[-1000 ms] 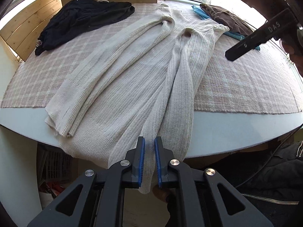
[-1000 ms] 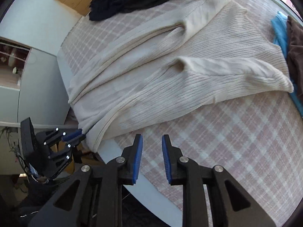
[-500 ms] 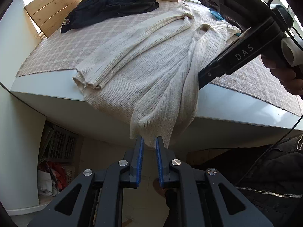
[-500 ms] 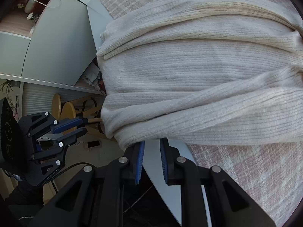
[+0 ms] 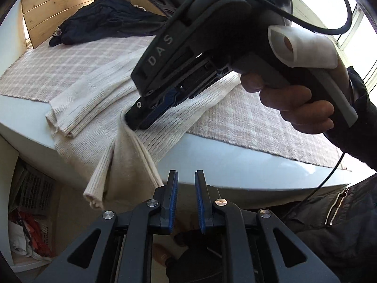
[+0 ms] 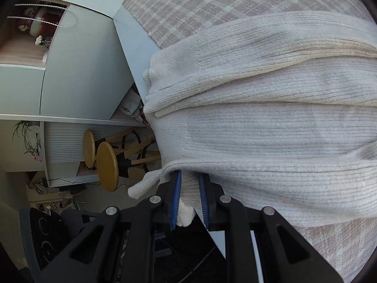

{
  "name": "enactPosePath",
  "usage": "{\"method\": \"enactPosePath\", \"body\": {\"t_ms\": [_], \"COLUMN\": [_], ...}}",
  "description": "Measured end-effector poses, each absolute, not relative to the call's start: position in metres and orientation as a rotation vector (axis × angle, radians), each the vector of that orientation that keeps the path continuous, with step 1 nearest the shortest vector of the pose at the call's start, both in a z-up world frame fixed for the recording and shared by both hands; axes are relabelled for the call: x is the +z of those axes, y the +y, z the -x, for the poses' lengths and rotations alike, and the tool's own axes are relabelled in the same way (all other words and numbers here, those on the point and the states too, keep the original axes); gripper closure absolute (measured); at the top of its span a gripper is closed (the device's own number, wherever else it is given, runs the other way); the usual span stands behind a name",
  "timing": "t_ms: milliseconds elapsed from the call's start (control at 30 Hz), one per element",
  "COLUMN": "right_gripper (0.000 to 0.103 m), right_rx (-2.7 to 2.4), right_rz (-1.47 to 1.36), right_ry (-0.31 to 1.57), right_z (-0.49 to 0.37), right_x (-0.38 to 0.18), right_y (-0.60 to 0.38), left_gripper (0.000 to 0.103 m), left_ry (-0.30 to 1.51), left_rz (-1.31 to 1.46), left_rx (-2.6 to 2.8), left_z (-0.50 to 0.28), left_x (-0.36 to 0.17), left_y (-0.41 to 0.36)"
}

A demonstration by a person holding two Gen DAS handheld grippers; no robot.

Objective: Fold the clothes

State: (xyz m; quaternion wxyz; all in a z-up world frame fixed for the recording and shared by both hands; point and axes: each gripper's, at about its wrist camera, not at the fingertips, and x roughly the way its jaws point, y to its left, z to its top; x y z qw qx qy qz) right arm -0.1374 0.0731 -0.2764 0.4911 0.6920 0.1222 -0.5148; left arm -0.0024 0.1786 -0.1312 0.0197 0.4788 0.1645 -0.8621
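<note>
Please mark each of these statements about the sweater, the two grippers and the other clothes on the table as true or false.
1. The cream sweater hangs partly over the table edge. True.
2. The right gripper has sweater fabric between its jaws. True.
3. The left gripper grips the sweater's hem. False: nothing is between its narrow jaws.
4. The black garment lies on top of the sweater. False: it lies apart, at the far side of the checked cloth.
5. The person's hand holds the right gripper's handle. True.
</note>
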Motion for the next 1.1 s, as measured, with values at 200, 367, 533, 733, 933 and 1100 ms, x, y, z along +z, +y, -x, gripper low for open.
{"method": "enactPosePath", "body": {"t_ms": [200, 367, 533, 733, 933, 1100], "right_gripper": [0.086, 0.086, 0.086, 0.086, 0.086, 0.084], "right_rx": [-1.248, -1.21, -1.221, -1.261, -1.4, -1.754], "right_rz": [-1.664, -1.68, -1.675, -1.656, -1.611, -1.66], "right_ry": [0.336, 0.386, 0.412, 0.434, 0.269, 0.251], "right_z": [0.14, 0.149, 0.143, 0.142, 0.18, 0.264], "right_x": [-0.271, -0.265, -0.27, -0.272, -0.228, -0.205], "right_y": [0.069, 0.077, 0.069, 0.056, 0.115, 0.236], "left_gripper": [0.087, 0.086, 0.087, 0.087, 0.082, 0.078], "left_ry": [0.197, 0.189, 0.248, 0.307, 0.201, 0.142], "left_rz": [-1.582, -1.547, -1.515, -1.512, -1.558, -1.622], "left_rx": [-2.482, -2.297, -2.237, -2.359, -2.515, -2.509], "left_z": [0.024, -0.014, -0.046, -0.029, 0.026, 0.055], "left_x": [-0.154, -0.152, -0.143, -0.14, -0.146, -0.155], "left_y": [0.173, 0.128, 0.102, 0.112, 0.138, 0.131]}}
